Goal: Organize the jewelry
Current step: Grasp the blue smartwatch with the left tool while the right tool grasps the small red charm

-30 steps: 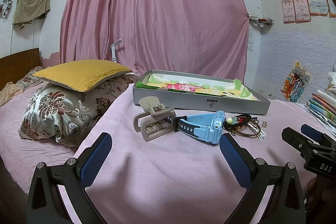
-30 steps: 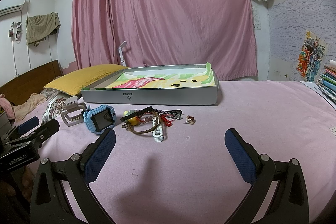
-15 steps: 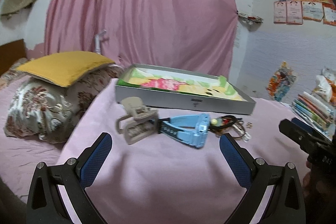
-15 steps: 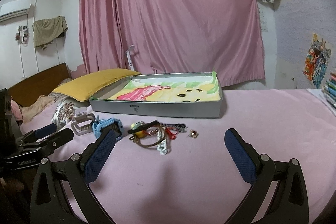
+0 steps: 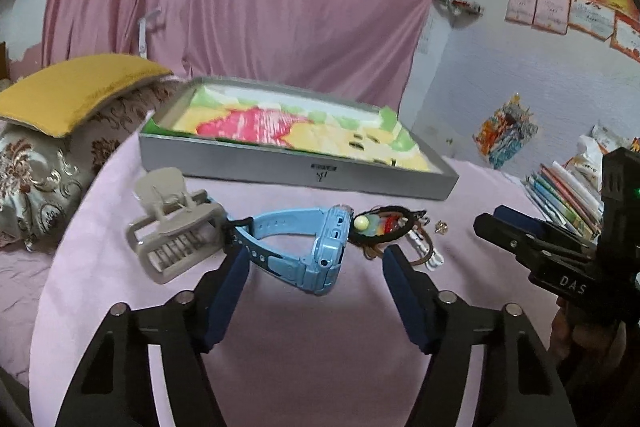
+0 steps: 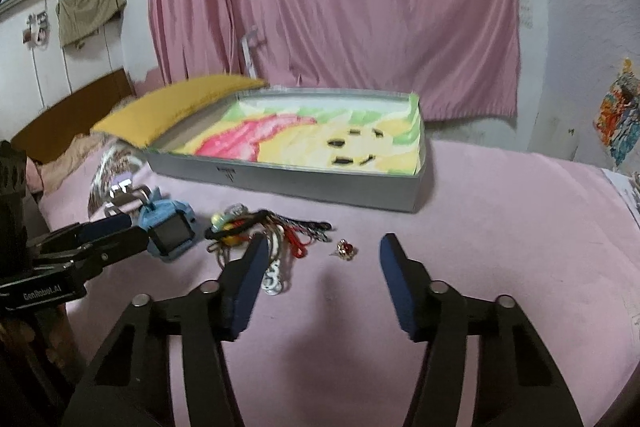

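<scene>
Pink bedspread point(image 6: 500, 227) over the bed, carrying a shallow grey tray point(image 5: 280, 163) with a colourful lining. In front of the tray, in a row: beige hair claw point(image 5: 172, 223), touching a blue watch point(image 5: 308, 247), then a tangle of cords and bracelets point(image 6: 272, 239), and a small red-stoned ring point(image 6: 345, 249) lying apart. Patterned pillow point(image 5: 36, 171) at left, yellow cushion point(image 5: 72, 87) on top.

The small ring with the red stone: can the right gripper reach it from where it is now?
Probably yes. The ring lies alone on the pink cover, just ahead of the open right gripper, roughly between its fingers. The bracelet pile sits to its left, apart from it, so nothing blocks the way.
</scene>
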Demonstrator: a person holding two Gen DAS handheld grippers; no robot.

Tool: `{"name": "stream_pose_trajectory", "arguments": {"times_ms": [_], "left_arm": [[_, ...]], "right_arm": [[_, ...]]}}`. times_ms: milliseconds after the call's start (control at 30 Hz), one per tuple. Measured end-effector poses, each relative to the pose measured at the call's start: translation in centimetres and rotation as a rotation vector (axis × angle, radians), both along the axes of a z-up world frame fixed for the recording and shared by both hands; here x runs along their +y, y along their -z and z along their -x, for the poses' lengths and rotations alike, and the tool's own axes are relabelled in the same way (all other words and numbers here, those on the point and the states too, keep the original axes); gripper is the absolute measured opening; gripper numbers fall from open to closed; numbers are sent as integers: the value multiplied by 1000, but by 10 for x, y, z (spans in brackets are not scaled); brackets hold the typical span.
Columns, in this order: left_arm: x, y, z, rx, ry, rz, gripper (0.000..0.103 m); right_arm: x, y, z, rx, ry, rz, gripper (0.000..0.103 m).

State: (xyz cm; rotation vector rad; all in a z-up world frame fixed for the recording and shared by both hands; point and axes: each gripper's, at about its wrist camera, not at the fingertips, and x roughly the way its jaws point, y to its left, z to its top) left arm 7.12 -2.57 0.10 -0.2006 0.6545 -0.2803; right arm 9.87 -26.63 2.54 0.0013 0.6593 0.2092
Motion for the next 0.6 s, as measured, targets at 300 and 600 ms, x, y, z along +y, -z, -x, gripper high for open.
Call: {"name": "stream_pose_trajectory", "arguments": {"times_ms": [300, 600], "left_arm": [[1, 7, -26, 124, 21, 40, 61], [-5, 11, -44, 187, 38, 24, 51]], "right_arm": [[3, 20, -35, 152, -26, 53, 37], [10, 28, -53, 232, -66, 82, 30]]}}
